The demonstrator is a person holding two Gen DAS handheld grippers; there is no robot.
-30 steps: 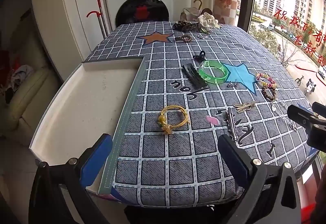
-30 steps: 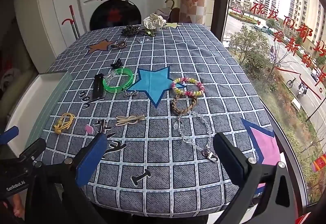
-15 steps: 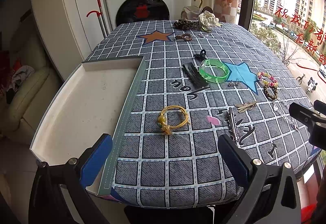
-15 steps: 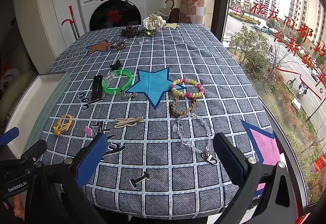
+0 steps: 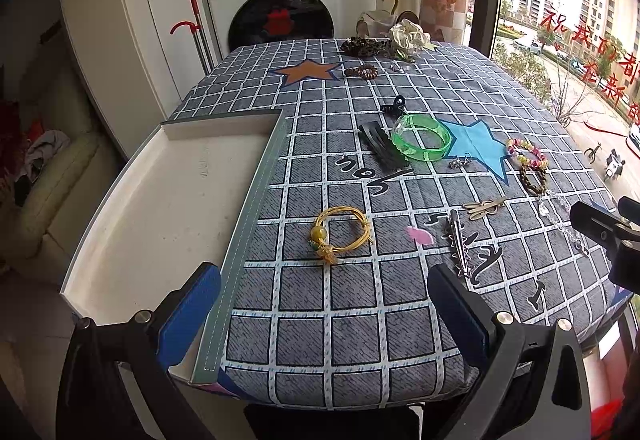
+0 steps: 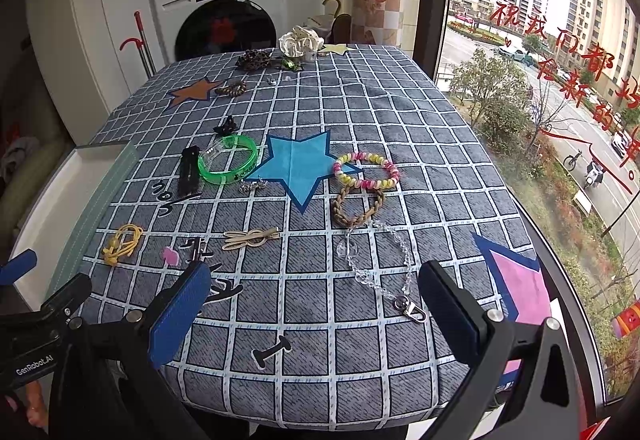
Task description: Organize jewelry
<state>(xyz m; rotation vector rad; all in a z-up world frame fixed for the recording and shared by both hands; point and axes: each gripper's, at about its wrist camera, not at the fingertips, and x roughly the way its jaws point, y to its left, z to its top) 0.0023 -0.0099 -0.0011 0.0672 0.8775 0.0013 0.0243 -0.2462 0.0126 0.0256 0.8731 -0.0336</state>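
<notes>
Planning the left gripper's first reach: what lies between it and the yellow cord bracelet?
Only bare checked tablecloth lies between the left gripper and the yellow cord bracelet, as the left wrist view shows.

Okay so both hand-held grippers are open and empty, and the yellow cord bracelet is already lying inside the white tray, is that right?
Not quite. The yellow cord bracelet lies on the checked tablecloth beside the white tray, not inside it, as the left wrist view shows. Both the left hand-held gripper and the right hand-held gripper are open and empty.

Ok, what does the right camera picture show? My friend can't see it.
The open right gripper hovers over a grey checked tablecloth scattered with jewelry: a clear bead chain nearest, a green bangle and a yellow cord bracelet farther left.
</notes>
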